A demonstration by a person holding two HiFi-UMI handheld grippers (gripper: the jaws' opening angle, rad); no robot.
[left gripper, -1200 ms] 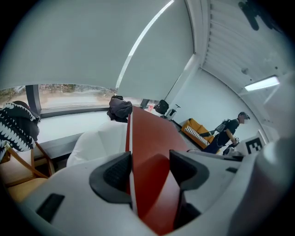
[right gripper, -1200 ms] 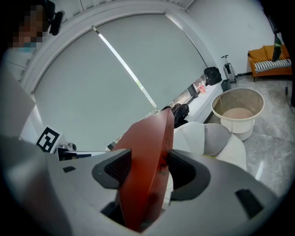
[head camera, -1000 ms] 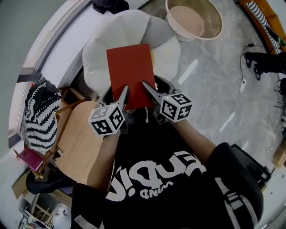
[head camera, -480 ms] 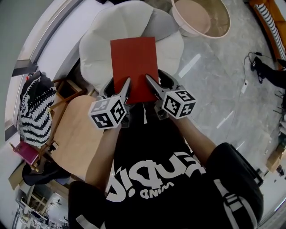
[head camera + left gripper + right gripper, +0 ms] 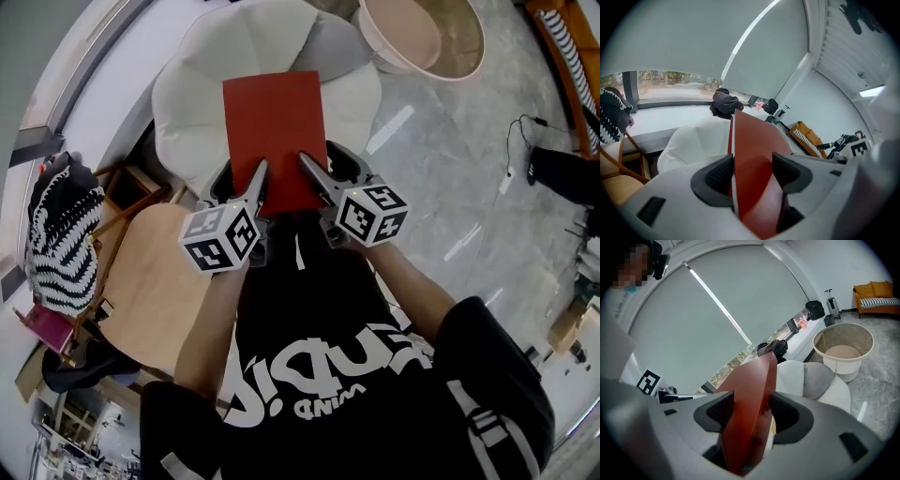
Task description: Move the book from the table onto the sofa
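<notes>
Left tool (image 5: 259, 186): pinching the book (image 5: 274, 127) at its near edge.
Right tool (image 5: 311, 176): pinching the same edge, just beside.
Sofa (image 5: 187, 94): ahead, beneath the book.

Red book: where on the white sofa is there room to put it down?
The sofa has bare white seat left of the red book, out to its rim, and right of it beside the grey cushion. The middle is hidden under the book. The left gripper and right gripper crowd the near edge.
</notes>
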